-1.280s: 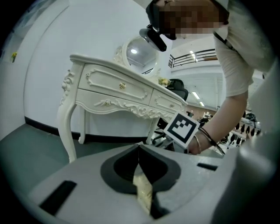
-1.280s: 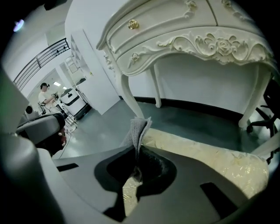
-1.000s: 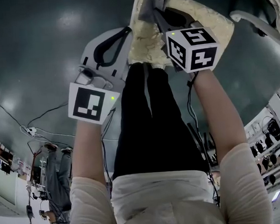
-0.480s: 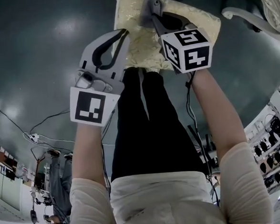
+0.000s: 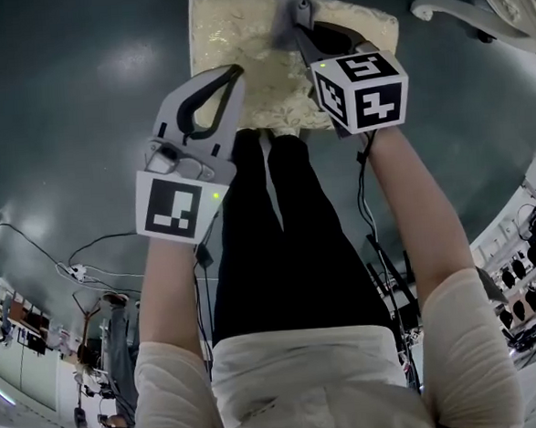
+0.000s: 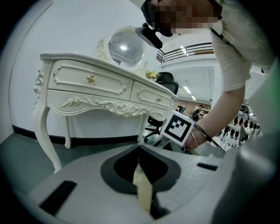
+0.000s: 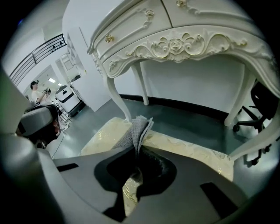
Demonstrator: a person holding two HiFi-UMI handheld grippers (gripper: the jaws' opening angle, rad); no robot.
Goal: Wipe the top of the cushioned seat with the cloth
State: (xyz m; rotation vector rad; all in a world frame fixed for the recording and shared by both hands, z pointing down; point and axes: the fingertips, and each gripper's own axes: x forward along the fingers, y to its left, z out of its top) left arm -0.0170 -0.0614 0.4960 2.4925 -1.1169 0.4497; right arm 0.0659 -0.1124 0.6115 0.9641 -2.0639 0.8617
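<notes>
The cream cushioned seat (image 5: 249, 68) lies at the top of the head view, just past the person's black trousers. My right gripper (image 5: 293, 19) hovers over its far right part, shut on a grey cloth (image 5: 283, 15). In the right gripper view the cloth (image 7: 139, 129) stands pinched between the jaws above the seat (image 7: 192, 153). My left gripper (image 5: 231, 72) is shut with nothing in it, its tips over the seat's near left edge. A strip of seat (image 6: 142, 188) shows behind its closed jaws (image 6: 139, 149).
A white carved dressing table (image 7: 183, 39) stands just beyond the seat; one of its legs (image 5: 455, 12) shows at the head view's top right. A black office chair (image 7: 262, 105) sits under the table's right side. Cables (image 5: 87, 249) lie on the grey floor at left.
The seat has slid down and left in the head view, so more of it shows. The right gripper still holds the cloth over it; the left gripper's tips now sit at the seat's near edge.
</notes>
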